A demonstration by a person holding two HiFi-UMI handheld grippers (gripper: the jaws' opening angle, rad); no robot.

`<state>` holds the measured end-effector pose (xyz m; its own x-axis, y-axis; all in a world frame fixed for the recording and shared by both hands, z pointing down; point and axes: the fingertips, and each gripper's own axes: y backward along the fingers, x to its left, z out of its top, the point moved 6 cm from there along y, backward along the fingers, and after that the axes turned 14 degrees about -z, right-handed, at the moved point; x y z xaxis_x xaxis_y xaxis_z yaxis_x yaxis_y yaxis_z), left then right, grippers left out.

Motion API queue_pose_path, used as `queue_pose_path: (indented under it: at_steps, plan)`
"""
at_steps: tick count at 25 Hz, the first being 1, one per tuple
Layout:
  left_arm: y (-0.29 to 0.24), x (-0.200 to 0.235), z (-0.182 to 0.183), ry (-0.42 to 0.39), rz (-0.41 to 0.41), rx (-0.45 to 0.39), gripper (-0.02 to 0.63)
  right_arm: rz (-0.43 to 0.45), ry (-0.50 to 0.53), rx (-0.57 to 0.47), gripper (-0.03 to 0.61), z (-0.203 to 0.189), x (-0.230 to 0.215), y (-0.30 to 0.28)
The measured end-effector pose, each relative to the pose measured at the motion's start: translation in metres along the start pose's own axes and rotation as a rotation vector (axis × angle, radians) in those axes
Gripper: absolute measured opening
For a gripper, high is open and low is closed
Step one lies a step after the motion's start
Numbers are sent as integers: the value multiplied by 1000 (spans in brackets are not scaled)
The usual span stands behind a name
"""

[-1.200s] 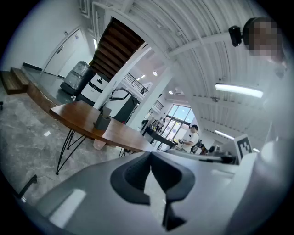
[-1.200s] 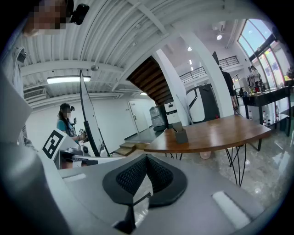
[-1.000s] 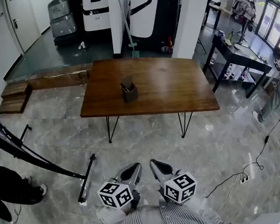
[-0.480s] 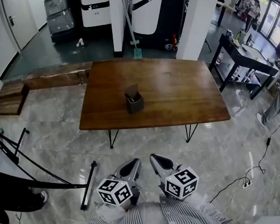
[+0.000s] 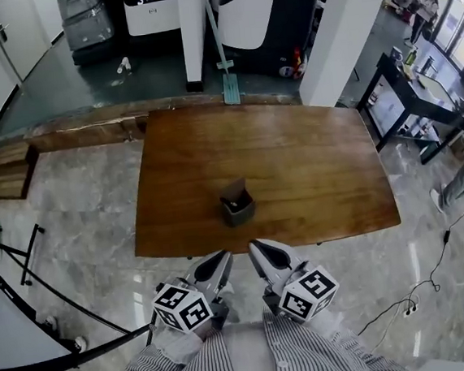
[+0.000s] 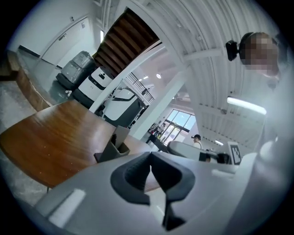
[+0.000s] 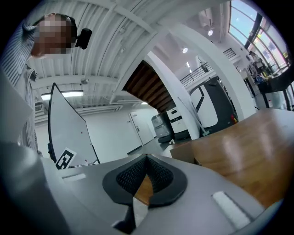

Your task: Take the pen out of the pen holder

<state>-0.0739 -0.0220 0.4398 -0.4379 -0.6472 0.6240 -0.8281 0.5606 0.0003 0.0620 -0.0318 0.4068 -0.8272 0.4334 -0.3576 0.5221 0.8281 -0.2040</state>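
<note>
Pen: in pen holder (image 5: 238, 207), too small to make out.
Pen holder: upright on table (image 5: 319, 156), near its front edge.
Left gripper (image 5: 221, 261): jaws together, empty, short of holder.
Right gripper (image 5: 261, 251): same, beside it.
Risk: closed jaws arriving unopened probably topple or shove the holder.

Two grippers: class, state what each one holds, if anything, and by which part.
Nothing is held. The left gripper and right gripper are shut and empty, apart from the dark grey pen holder.
</note>
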Motion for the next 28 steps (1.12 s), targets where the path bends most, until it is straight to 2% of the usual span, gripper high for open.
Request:
queue_pose_path:
  at_steps: [2,8,13,20,23,28]
  plan:
    - [-3,19,7,23,18,12,8,-1,6,15,0,3,-4,-20]
    - [-14,49,25,10,47,21,8,-16,-8,80,0,-1,-18,-52]
    - [-23,59,34,4,80,8,8,41,4,168,0,-1,-22,-67]
    - [-27,63,37,40,115,-13,8,52,59,206,1,8,-27,-83]
    - [-29,71,31,81,137,-9,8,49,92,234,2,5,-28,-89]
    - [-33,79,18,125,149,14,8,26,138,274,34,-2,-35,-99]
